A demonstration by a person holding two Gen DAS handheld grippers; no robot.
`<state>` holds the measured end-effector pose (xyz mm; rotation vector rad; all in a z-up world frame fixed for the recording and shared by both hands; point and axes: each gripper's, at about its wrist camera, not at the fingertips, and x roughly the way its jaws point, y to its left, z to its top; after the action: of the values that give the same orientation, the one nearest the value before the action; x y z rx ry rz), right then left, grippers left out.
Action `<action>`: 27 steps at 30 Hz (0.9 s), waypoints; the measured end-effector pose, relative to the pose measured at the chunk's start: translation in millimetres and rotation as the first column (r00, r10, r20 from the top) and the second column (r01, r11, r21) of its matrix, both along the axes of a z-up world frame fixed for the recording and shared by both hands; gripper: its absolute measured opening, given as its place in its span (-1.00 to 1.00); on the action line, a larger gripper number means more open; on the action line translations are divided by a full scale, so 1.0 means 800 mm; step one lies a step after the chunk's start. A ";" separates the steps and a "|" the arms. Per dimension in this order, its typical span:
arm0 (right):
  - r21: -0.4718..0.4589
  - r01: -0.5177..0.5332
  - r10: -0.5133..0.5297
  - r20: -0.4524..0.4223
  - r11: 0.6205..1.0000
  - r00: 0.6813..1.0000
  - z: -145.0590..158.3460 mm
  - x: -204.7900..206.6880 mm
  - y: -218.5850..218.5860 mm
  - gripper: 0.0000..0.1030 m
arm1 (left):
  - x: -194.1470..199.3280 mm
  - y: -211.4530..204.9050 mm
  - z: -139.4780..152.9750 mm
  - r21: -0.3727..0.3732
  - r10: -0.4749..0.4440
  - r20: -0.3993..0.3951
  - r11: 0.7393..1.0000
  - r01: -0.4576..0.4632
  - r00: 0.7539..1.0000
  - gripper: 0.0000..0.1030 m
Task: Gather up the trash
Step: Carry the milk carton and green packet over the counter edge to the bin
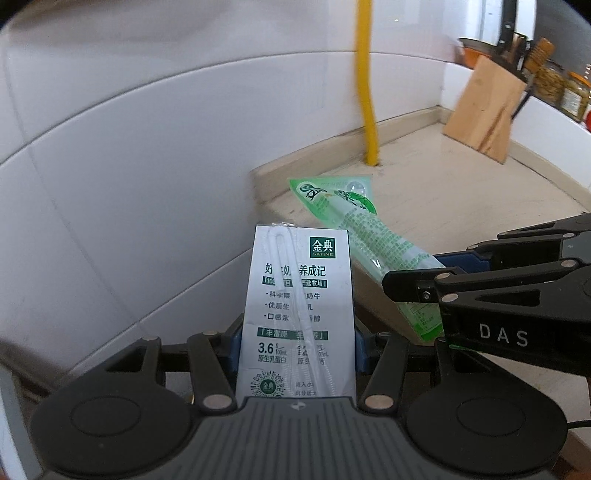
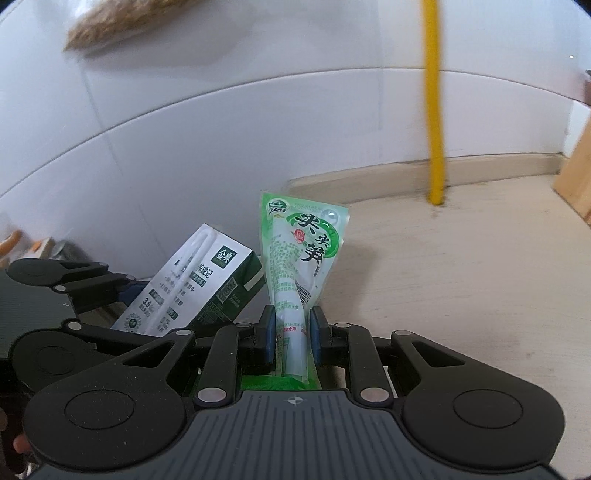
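A white and green milk carton (image 1: 295,314) with a wrapped straw on its face stands up between the blue pads of my left gripper (image 1: 295,347), which is shut on its sides. The same carton (image 2: 192,288) shows tilted at the left of the right wrist view, with the left gripper (image 2: 122,291) behind it. A green snack packet (image 2: 295,266) sticks up from my right gripper (image 2: 291,336), whose blue pads pinch its lower part. In the left wrist view the packet (image 1: 351,229) lies slanted, with the right gripper (image 1: 424,291) on its lower end. Both are held off the counter's left end.
A beige counter (image 2: 461,277) runs along a white tiled wall (image 1: 147,166). A yellow pipe (image 1: 367,92) rises from the counter by the wall. A wooden knife block (image 1: 484,107) and jars (image 1: 554,85) stand at the far right. A straw broom head (image 2: 129,22) hangs at upper left.
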<state>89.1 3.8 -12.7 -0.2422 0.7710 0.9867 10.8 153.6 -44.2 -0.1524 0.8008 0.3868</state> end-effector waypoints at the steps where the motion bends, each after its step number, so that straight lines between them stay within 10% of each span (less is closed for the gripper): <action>1: -0.002 -0.009 0.009 -0.004 1.000 1.000 -0.001 -0.004 0.003 -0.52 | -0.004 0.002 -0.002 -0.006 0.012 -0.002 1.000 -0.012 1.000 -0.08; 27: -0.127 -0.115 0.092 -0.170 0.985 0.981 -0.087 -0.064 0.057 -0.52 | -0.071 0.036 -0.106 -0.184 0.212 -0.147 0.954 -0.237 0.966 -0.08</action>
<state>38.3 49.7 -82.1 -0.3250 0.9859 1.0632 -46.0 182.7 -129.0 -0.4134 0.9507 0.5350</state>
